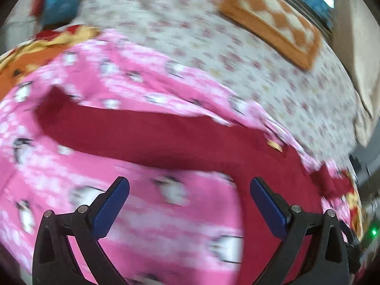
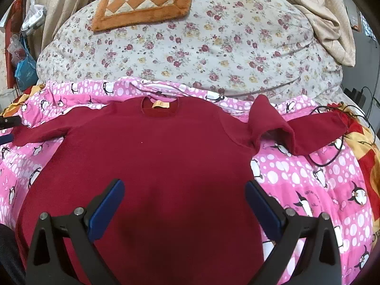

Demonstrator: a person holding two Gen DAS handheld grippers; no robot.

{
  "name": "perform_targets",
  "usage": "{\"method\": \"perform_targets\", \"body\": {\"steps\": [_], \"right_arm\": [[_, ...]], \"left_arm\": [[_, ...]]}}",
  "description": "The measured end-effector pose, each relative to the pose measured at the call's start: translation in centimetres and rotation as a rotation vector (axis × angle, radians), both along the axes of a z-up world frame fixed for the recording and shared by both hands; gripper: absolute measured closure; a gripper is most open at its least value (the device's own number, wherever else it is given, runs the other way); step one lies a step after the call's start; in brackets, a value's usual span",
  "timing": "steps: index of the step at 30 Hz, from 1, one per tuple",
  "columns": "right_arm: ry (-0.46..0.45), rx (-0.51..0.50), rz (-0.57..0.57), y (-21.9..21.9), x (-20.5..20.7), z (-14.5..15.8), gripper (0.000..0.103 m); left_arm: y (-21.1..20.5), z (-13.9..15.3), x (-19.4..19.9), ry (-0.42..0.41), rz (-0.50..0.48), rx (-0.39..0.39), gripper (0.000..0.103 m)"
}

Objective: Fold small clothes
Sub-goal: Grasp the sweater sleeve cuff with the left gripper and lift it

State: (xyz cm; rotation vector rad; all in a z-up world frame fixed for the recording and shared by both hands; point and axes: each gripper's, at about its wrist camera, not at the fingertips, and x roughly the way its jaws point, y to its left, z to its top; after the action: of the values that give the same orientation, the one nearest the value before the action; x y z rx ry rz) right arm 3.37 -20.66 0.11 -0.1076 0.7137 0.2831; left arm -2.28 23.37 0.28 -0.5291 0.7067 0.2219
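Note:
A dark red long-sleeved sweater (image 2: 156, 156) lies flat on a pink penguin-print blanket (image 2: 308, 180), neck with a yellow label (image 2: 160, 105) at the far side. Its left sleeve (image 2: 40, 133) lies straight out. Its right sleeve (image 2: 299, 128) is bunched and folded near the shoulder. My right gripper (image 2: 184, 190) is open and empty above the sweater's lower body. In the blurred left wrist view my left gripper (image 1: 190, 190) is open and empty above the blanket, just short of the left sleeve (image 1: 142, 133).
A floral duvet (image 2: 213, 47) lies beyond the blanket with an orange checkered cushion (image 2: 144, 2) on it. A black cable (image 2: 332, 152) lies on the blanket at the right. Beige cloth (image 2: 327, 19) hangs at the far right. Bags (image 2: 23, 71) hang at the left.

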Motion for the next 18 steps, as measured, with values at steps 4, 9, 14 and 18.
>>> {"method": "perform_targets", "body": {"steps": [4,9,14,18], "right_arm": [[0.015,0.001,0.006,0.1,0.2,-0.2,0.000],[0.039,-0.003,0.023,0.6,0.4,-0.7,0.000],[0.056,-0.046,0.052,1.7,0.5,-1.4,0.000],[0.057,-0.074,0.071,2.3,0.4,-1.7,0.000]], "left_arm": [[7.5,-1.9,-3.9,-0.072,0.128,0.057,0.014],[13.5,-4.7,-5.6,-0.083,0.162,0.122,0.016],[16.7,-6.8,-3.7,-0.077,0.153,0.047,0.028],[18.1,-7.4,-1.9,-0.071,0.156,-0.005,0.030]]}}
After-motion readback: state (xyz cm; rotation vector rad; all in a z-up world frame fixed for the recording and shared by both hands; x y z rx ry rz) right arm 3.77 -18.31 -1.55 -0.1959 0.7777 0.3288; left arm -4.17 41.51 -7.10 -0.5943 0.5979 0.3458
